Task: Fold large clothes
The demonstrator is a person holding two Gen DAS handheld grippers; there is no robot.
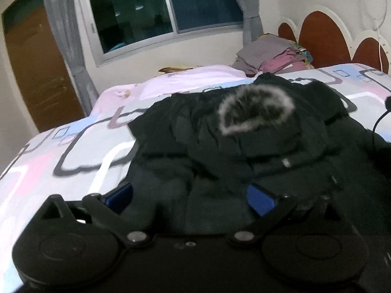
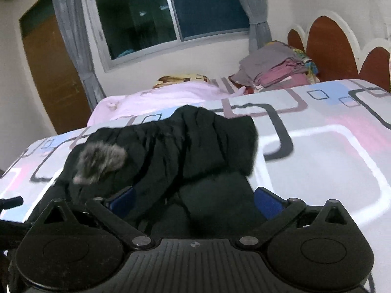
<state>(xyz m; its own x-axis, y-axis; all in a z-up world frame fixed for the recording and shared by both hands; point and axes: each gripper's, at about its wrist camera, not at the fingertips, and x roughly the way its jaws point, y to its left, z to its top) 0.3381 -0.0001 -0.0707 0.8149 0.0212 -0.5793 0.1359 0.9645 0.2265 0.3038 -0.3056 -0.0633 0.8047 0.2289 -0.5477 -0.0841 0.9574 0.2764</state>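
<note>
A black padded coat (image 1: 234, 141) lies bunched on the patterned bedspread (image 1: 73, 146), the grey fur trim of its hood (image 1: 256, 107) facing up. In the right wrist view the same coat (image 2: 185, 144) shows a sleeve folded across it and the fur trim (image 2: 100, 161) at its left. My left gripper (image 1: 190, 196) is open, its blue pads (image 1: 260, 199) wide apart over the coat's near edge. My right gripper (image 2: 195, 201) is open too, with dark fabric lying between its blue pads (image 2: 268, 201), which do not press on it.
A stack of folded grey and pink clothes (image 2: 276, 68) sits by the scalloped headboard (image 2: 330, 46). A pink blanket (image 2: 156, 97) lies at the far side of the bed. Behind are a dark window (image 2: 151, 19), grey curtains and a wooden door (image 2: 51, 73). A black cable (image 1: 377, 122) hangs at the right.
</note>
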